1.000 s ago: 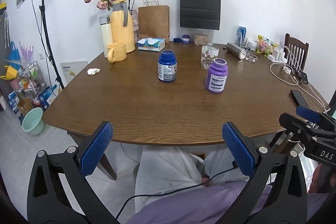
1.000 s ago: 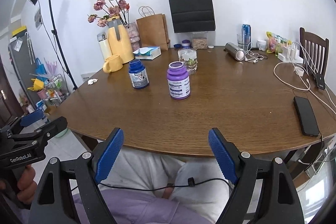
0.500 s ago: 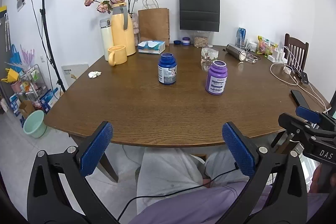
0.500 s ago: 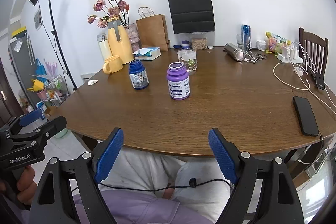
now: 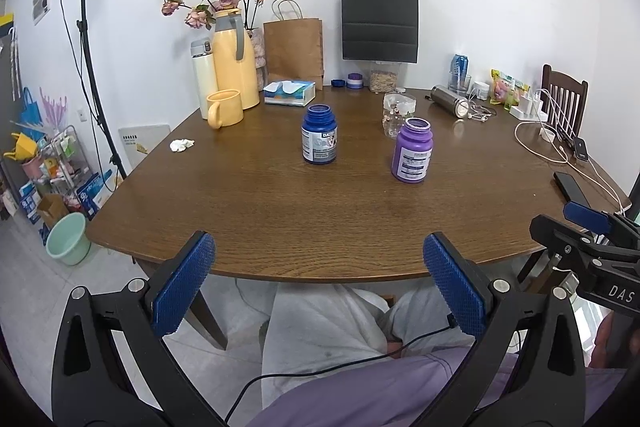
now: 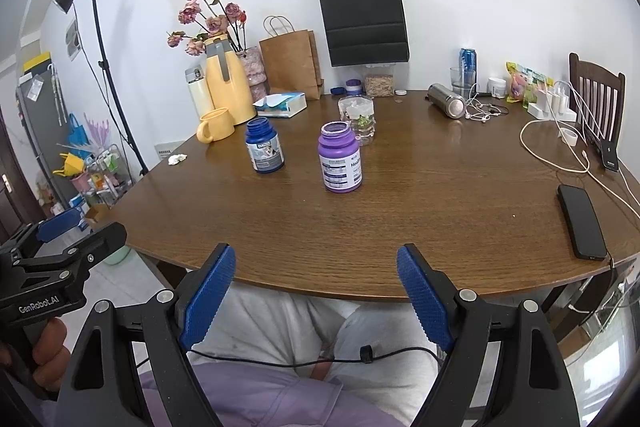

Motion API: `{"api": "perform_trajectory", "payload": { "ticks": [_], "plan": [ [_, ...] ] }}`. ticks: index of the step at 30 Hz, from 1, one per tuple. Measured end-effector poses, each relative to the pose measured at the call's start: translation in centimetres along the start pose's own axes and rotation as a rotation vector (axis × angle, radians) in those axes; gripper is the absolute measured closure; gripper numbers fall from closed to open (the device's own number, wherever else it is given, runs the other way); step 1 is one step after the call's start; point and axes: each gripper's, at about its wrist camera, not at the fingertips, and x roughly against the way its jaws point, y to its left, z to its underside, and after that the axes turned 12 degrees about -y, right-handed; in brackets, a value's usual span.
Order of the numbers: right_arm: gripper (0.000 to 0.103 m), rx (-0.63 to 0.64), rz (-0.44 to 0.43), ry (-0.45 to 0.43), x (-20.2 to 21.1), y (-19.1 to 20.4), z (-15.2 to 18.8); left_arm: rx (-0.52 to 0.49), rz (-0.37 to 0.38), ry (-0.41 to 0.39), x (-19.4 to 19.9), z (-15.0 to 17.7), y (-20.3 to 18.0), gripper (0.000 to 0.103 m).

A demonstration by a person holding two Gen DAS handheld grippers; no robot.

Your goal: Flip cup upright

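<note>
No cup is held. The left gripper (image 5: pixel 318 241) and the right gripper (image 6: pixel 315 253) are both spread wide and empty, and are held off the near edge of the wooden table (image 5: pixel 320 219), above the person's lap. The step in hand is judged to be the very start: the approach has not been begun.

Which cup is meant cannot be settled from these views. In the left wrist view a yellow mug (image 5: pixel 225 109) is seen at about 11 o'clock, far across the table and just in front of a yellow jug (image 5: pixel 234 61). A clear plastic cup (image 5: pixel 398 115) stands at about 1 o'clock, close behind the purple bottle (image 5: pixel 413 151). Whether either is mouth-down cannot be told with confidence. The blue bottle (image 5: pixel 319 137), at 12 o'clock, stands upright with no cap.

For the next move, one gripper would have to be carried forward over the table to the cup. The fingers would be set either side of its wall and closed. The cup would then be lifted clear, turned over and set down on its base. If the clear cup is meant, the purple bottle would need to be avoided.
</note>
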Motion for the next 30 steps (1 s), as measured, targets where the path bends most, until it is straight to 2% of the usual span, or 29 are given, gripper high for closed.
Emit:
{"api": "perform_trajectory", "payload": {
  "ticks": [30],
  "plan": [
    [0.016, -0.003, 0.002, -0.002, -0.04, -0.30, -0.11, -0.006, 0.000, -0.005, -0.04, -0.51, 0.15, 0.000]
  ]
}}
